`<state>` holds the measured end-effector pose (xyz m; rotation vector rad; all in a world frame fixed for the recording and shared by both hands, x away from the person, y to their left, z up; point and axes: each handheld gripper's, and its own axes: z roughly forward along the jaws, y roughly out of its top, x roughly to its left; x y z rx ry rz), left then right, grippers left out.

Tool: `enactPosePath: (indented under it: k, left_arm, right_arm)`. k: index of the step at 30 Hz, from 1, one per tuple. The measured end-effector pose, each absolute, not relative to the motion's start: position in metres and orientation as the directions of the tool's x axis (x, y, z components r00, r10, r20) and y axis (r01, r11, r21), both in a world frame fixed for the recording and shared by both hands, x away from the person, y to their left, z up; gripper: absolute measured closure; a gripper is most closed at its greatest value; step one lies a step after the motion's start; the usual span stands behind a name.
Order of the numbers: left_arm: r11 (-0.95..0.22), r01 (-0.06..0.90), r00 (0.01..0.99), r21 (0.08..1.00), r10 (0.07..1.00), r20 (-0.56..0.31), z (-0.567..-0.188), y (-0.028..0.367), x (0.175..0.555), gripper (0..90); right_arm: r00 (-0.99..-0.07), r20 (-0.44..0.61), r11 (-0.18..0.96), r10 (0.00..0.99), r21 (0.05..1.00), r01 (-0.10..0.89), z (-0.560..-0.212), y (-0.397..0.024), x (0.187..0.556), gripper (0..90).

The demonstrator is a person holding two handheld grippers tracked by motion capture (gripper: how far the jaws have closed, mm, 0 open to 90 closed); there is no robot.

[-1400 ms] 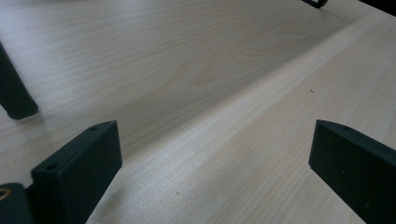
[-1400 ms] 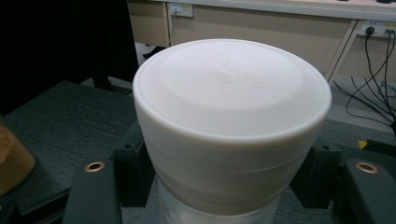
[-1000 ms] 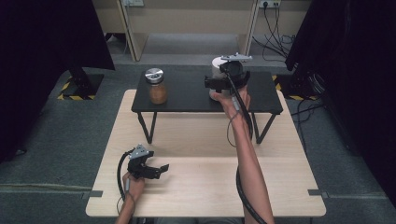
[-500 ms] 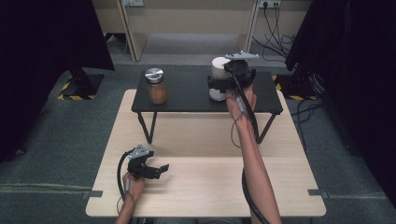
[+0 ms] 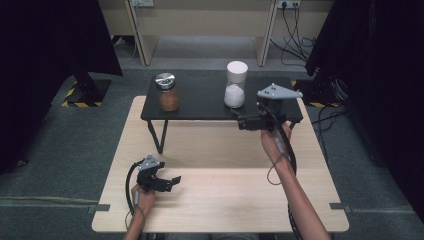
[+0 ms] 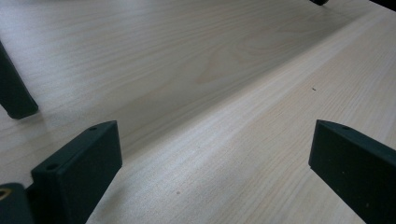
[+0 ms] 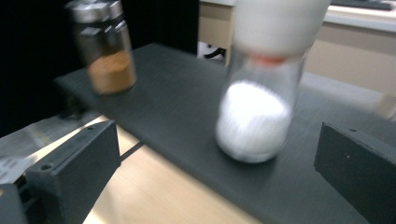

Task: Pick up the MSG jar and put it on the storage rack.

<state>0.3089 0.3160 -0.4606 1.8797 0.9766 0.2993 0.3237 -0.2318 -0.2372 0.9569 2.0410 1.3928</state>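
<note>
A pale wooden counter (image 5: 220, 200) carries a low black stand (image 5: 200, 102). The right gripper (image 5: 239, 121) has let go of the white-capped jar (image 5: 235, 85) and drawn back from it, jaws now apart; the jar stands upright just ahead of it, between the jaws' line in the right gripper view (image 7: 261, 93). The spice jar (image 5: 168, 92) stands well off to its left. The left gripper (image 5: 172, 181) stays low over the counter, jaws apart.

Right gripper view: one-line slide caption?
Open right gripper faces white-capped glass jar of white powder on black shelf.

Grey carpet floor (image 5: 60, 150), dark curtains (image 5: 45, 40), wooden cabinets (image 5: 200, 15).
</note>
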Motion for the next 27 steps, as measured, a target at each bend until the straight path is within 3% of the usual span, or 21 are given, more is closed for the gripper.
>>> enactPosePath:
  k: [9,27]
  left_arm:
    - [-0.220,0.496,0.650,0.840,0.736,-0.191,-0.461,0.316,0.308,1.7]
    - [-0.216,0.497,0.647,0.840,0.737,-0.193,-0.461,0.316,0.308,1.7]
  right_arm:
    - [-0.675,0.048,0.227,0.737,0.922,0.314,-0.303,-0.254,0.308,0.5]
    - [-0.636,0.095,0.184,0.766,0.915,0.358,-0.416,-0.289,0.277,0.6]
